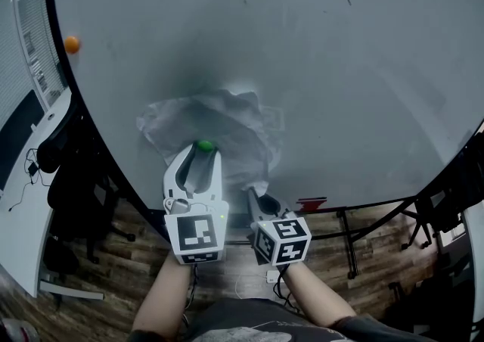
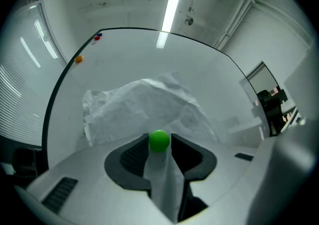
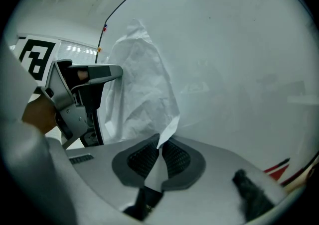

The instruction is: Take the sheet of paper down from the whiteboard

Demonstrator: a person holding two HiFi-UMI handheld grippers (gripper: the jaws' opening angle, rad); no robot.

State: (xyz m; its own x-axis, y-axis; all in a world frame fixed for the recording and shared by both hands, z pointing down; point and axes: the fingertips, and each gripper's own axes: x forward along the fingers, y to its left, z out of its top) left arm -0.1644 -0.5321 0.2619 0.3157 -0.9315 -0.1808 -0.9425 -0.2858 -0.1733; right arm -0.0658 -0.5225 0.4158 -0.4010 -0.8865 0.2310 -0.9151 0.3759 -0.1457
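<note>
Two grippers on the job | sheet of paper (image 1: 219, 125): crumpled, low on the whiteboard (image 1: 340, 68), near its bottom edge | right gripper (image 3: 160, 145): clamped on the sheet's lower corner | left gripper (image 2: 159, 142): jaws apart, green magnet (image 2: 159, 140) straight ahead between its tips, apparently pinning the sheet.

Left gripper (image 1: 203, 153): white moulded shell, jaws tapering; ribbed pads (image 2: 130, 157) dark grey. Marker cube (image 1: 198, 236) at rear, black-on-white square code. Grey metal bracket (image 3: 70, 112) with screws on its side. Right gripper (image 1: 252, 195): same shell, cross-hatched pads (image 3: 142, 159), second marker cube (image 1: 282, 240). Dark grey shirt (image 1: 249, 318), pale print; dark sleeve (image 1: 370, 327).
</note>
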